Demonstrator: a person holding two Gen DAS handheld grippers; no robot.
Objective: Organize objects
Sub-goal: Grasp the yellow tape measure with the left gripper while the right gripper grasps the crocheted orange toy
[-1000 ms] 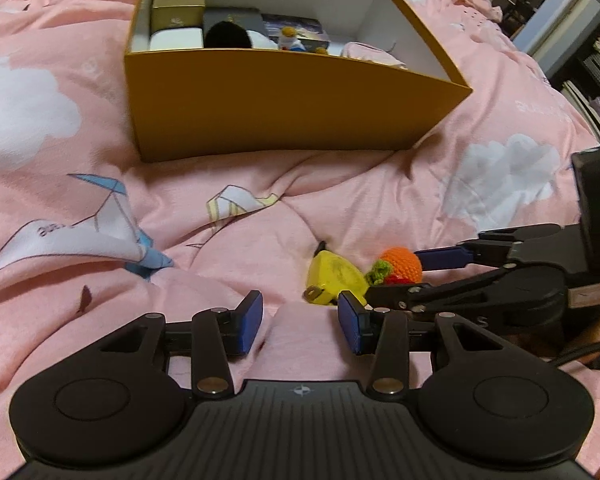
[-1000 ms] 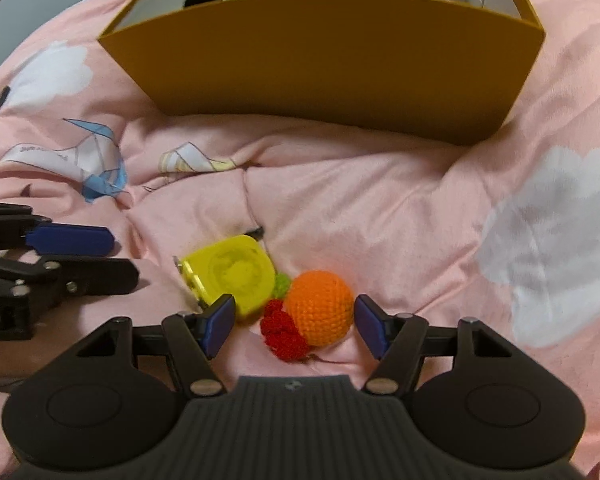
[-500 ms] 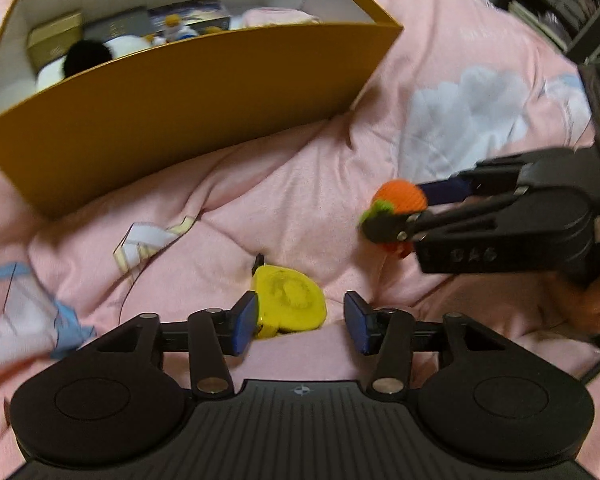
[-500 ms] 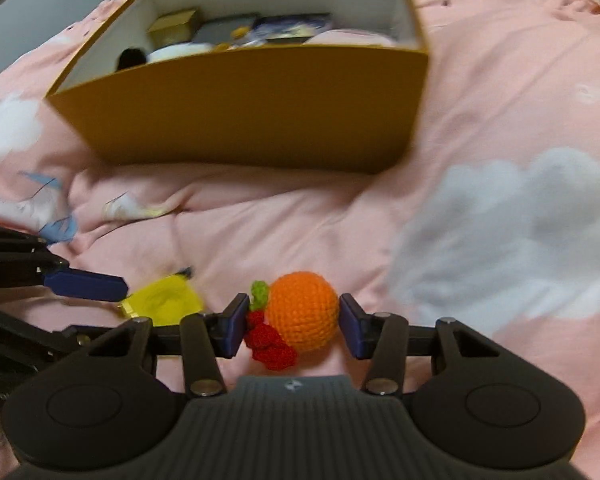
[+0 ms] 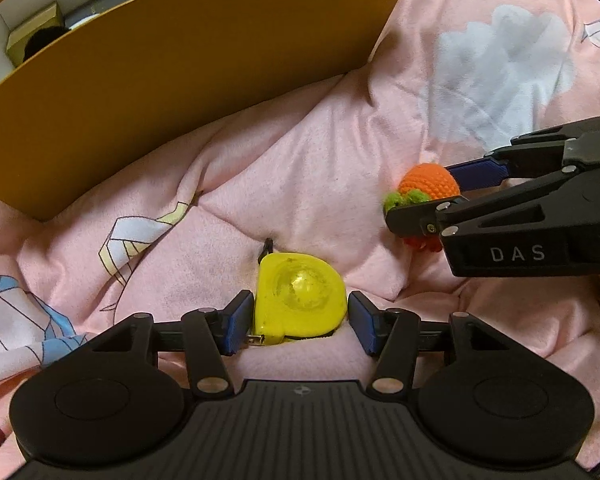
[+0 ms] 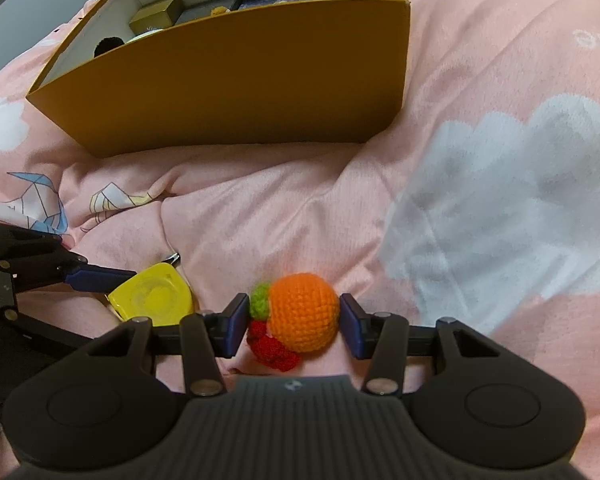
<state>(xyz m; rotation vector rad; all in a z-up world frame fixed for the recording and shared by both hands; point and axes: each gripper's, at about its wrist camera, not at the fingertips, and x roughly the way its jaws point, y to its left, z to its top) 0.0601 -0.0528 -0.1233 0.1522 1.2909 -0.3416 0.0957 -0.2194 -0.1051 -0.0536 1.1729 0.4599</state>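
right gripper [image 6: 294, 326] clamps the crochet orange [image 6: 303, 312]; left gripper [image 5: 298, 322], open, should squeeze the yellow tape measure [image 5: 300, 296] squarely on the blanket [image 5: 320, 160]

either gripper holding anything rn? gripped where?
Right gripper is shut on the crochet orange, pads on its left and right sides. Left gripper straddles the yellow tape measure on the blanket; right pad shows a gap, so not clamped.

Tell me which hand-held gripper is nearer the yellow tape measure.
Left. The left hand-held gripper straddles the yellow tape measure; the right hand-held gripper sits off to its right, clamping the crocheted orange.
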